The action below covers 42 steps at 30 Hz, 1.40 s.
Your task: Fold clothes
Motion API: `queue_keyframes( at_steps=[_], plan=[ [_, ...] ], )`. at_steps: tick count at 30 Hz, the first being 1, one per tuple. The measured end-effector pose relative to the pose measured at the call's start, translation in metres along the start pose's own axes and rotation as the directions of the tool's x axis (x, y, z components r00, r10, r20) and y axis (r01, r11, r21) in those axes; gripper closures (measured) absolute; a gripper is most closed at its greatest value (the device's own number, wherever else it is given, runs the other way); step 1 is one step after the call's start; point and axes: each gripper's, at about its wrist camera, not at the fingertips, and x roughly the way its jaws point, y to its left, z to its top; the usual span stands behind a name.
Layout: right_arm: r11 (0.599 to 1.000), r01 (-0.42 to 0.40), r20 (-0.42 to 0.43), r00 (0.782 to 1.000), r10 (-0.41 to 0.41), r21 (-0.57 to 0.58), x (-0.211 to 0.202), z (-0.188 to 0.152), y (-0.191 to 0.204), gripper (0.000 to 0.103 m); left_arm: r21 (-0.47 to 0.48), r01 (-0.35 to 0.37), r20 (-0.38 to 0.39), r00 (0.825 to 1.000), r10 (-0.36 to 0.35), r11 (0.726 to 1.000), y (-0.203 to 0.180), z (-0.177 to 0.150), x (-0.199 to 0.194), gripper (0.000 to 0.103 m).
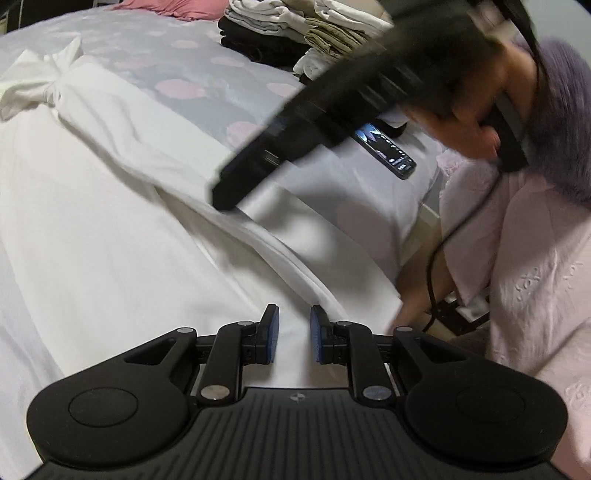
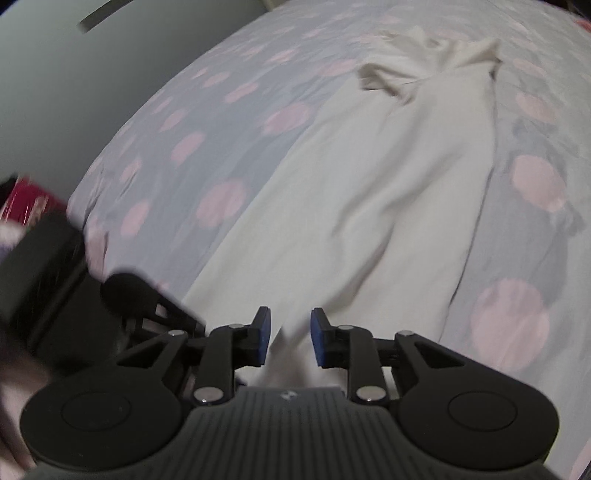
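Left wrist view shows the left gripper (image 1: 294, 334) with its blue pads a moderate gap apart, white cloth running between them but not visibly pinched; whether the pads touch it I cannot tell. The one white garment (image 1: 110, 206) lies long across the bed cover (image 1: 221, 85), its far end bunched and knotted. The right gripper (image 1: 332, 110) crosses that picture as a dark, motion-blurred bar held by a hand (image 1: 472, 122), its tip down at the garment's folded edge; its pads are hidden there. In the right wrist view the right gripper (image 2: 290, 338) stands about as far open, with a fold of the white garment (image 2: 369, 206) rising between the pads, and no clear grip can be made out.

One phone (image 1: 386, 149) lies on the cover, partly hidden by the blurred gripper. One stack of folded clothes (image 1: 295, 33) sits at the far edge, cut off by the frame. A cable (image 1: 436, 266) hangs beside the person's pale pink clothing (image 1: 535, 277).
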Motion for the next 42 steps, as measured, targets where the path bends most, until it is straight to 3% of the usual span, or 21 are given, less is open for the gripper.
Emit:
queue_keyframes(
  at_steps=[4, 6, 11, 17, 18, 19, 20, 23, 32, 38, 40, 42],
  plan=[
    [0.996, 0.027, -0.003, 1.000, -0.027, -0.083, -0.004, -0.031, 0.024, 0.070, -0.052, 0.005, 0.008, 1.000, -0.005, 0.999, -0.002, -0.011, -0.004, 0.087],
    [0.998, 0.019, -0.002, 1.000, -0.020, -0.065, -0.004, -0.042, 0.031, 0.064, -0.056, -0.006, 0.010, 1.000, 0.007, 0.998, -0.005, -0.015, -0.006, 0.087],
    [1.000, 0.018, 0.010, 1.000, -0.018, -0.008, -0.002, -0.053, 0.040, 0.064, -0.029, -0.028, -0.010, 1.000, 0.028, 0.999, -0.020, -0.023, -0.007, 0.087],
    [0.997, 0.023, -0.037, 0.999, -0.021, 0.070, 0.010, -0.064, 0.037, 0.066, 0.010, -0.064, -0.014, 0.998, 0.064, 0.998, -0.034, -0.032, -0.005, 0.087],
    [0.996, 0.017, -0.042, 0.999, -0.014, 0.083, 0.012, -0.065, 0.036, 0.071, 0.012, -0.066, -0.012, 0.998, 0.066, 0.998, -0.036, -0.034, -0.006, 0.087],
    [0.996, 0.010, -0.048, 0.999, -0.005, 0.093, 0.013, -0.067, 0.034, 0.086, 0.017, -0.070, -0.011, 0.998, 0.070, 0.997, -0.037, -0.034, -0.006, 0.087],
    [0.995, 0.004, -0.055, 0.998, 0.001, 0.097, 0.013, -0.068, 0.034, 0.094, 0.022, -0.072, -0.010, 0.997, 0.072, 0.997, -0.039, -0.034, -0.007, 0.087],
    [0.997, -0.001, -0.064, 0.998, 0.007, 0.083, 0.012, -0.069, 0.036, 0.100, 0.029, -0.070, -0.002, 0.998, 0.071, 0.997, -0.042, -0.033, -0.007, 0.087],
    [1.000, 0.003, -0.108, 0.994, -0.003, 0.003, 0.018, -0.070, 0.049, 0.099, 0.045, -0.073, -0.029, 0.997, 0.075, 0.996, -0.044, -0.035, -0.007, 0.087],
    [1.000, -0.029, -0.135, 0.990, 0.028, -0.008, 0.016, -0.072, 0.053, 0.092, 0.033, -0.084, -0.082, 0.993, 0.087, 0.996, -0.035, -0.036, -0.014, 0.087],
    [0.999, -0.051, -0.150, 0.987, 0.050, -0.001, 0.016, -0.073, 0.054, 0.082, 0.029, -0.104, -0.088, 0.990, 0.106, 0.994, -0.031, -0.036, -0.019, 0.087],
    [0.998, -0.057, -0.160, 0.986, 0.055, -0.012, 0.015, -0.075, 0.057, 0.081, 0.013, -0.120, -0.080, 0.990, 0.121, 0.993, -0.026, -0.034, -0.025, 0.087]
  ],
)
